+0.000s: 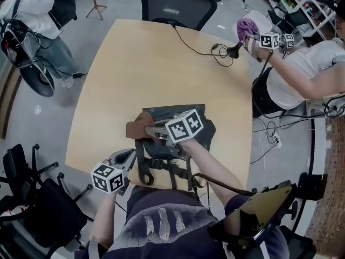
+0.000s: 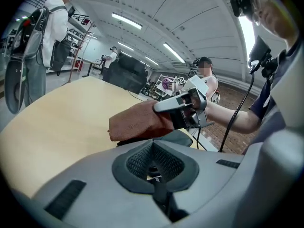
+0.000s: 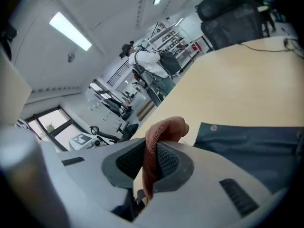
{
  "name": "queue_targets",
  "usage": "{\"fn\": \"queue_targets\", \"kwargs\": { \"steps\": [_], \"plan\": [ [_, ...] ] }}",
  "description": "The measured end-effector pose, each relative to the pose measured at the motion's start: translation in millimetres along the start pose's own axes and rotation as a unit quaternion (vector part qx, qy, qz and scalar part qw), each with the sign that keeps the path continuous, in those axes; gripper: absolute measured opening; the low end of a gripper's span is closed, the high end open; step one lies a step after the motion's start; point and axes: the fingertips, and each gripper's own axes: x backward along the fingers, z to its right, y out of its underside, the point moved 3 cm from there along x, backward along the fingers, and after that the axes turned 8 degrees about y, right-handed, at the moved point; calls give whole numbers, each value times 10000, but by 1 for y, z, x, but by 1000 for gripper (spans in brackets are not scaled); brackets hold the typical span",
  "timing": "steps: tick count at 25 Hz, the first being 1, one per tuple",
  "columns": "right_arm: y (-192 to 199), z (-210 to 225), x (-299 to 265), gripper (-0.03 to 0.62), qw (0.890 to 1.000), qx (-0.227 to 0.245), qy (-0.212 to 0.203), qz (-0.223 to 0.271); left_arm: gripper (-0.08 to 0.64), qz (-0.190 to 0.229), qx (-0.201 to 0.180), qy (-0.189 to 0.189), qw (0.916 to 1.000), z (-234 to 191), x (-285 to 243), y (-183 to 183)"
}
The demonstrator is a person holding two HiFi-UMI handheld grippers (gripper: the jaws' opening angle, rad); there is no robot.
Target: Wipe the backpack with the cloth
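A dark grey backpack point(image 1: 173, 115) lies flat at the near edge of the wooden table point(image 1: 135, 63), straps toward me. My right gripper point(image 1: 149, 131) is shut on a brown cloth point(image 1: 138, 127) and holds it at the backpack's left top corner. In the right gripper view the cloth point(image 3: 164, 129) hangs folded between the jaws of that gripper point(image 3: 159, 144), beside the backpack point(image 3: 251, 144). My left gripper point(image 1: 131, 154) is shut, its tips at the backpack's left strap. I cannot tell whether it pinches the strap. The left gripper view shows the cloth point(image 2: 135, 122) ahead of the left gripper point(image 2: 152, 148).
A black cable point(image 1: 197, 47) trails over the table's far right. Another person at the upper right holds a gripper with a purple cloth point(image 1: 247, 28). A black office chair point(image 1: 178, 4) stands at the far edge, a person point(image 1: 32, 15) at the upper left, and another chair point(image 1: 38, 198) at my left.
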Motion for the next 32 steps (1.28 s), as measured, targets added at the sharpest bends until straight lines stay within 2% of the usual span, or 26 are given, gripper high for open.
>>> {"fn": "queue_targets", "kwargs": {
  "steps": [1, 4, 6, 10, 13, 16, 19, 21, 22, 23, 25, 26, 28, 29, 32],
  "plan": [
    [6, 8, 6, 37, 9998, -146, 122, -4, 6, -25, -26, 31, 10000, 1, -1, 0],
    [32, 48, 24, 37, 9952, -155, 937, -233, 6, -101, -103, 134, 9998, 6, -6, -1],
    [48, 74, 43, 37, 9903, -289, 1329, -270, 6, -146, -149, 198, 9996, 11, -9, -1],
    [70, 123, 93, 37, 9754, -479, 2146, -182, 6, -250, -292, 302, 9988, 21, -14, -4],
    [78, 159, 137, 37, 9565, -475, 2877, -64, 6, -286, -359, 347, 9983, 27, -19, -4],
    [79, 187, 185, 37, 9289, -522, 3653, 295, 6, -363, -396, 358, 9979, 33, -21, -1],
    [69, 193, 221, 37, 9066, -369, 4141, 729, 6, -386, -415, 334, 9978, 41, -23, 0],
    [67, 189, 228, 37, 8962, -92, 4374, 735, 6, -401, -441, 340, 9976, 48, -27, 1],
    [70, 186, 223, 37, 8956, 66, 4403, 626, 6, -408, -457, 351, 9975, 51, -29, 1],
    [76, 180, 211, 37, 9000, 206, 4329, 461, 6, -413, -473, 362, 9974, 55, -32, 2],
    [88, 162, 175, 37, 9169, 481, 3961, 83, 6, -416, -513, 367, 9971, 63, -36, 2],
    [90, 152, 160, 37, 9195, 735, 3861, -58, 6, -414, -543, 359, 9970, 67, -37, 1],
    [85, 131, 142, 37, 9140, 1374, 3814, -170, 6, -398, -608, 329, 9968, 75, -39, 0],
    [85, 119, 132, 37, 9152, 1583, 3700, -197, 6, -383, -635, 305, 9968, 79, -39, -1],
    [95, 77, 100, 37, 9324, 1962, 3020, -297, 6, -291, -633, 152, 9975, 90, -36, 3]
  ]
}}
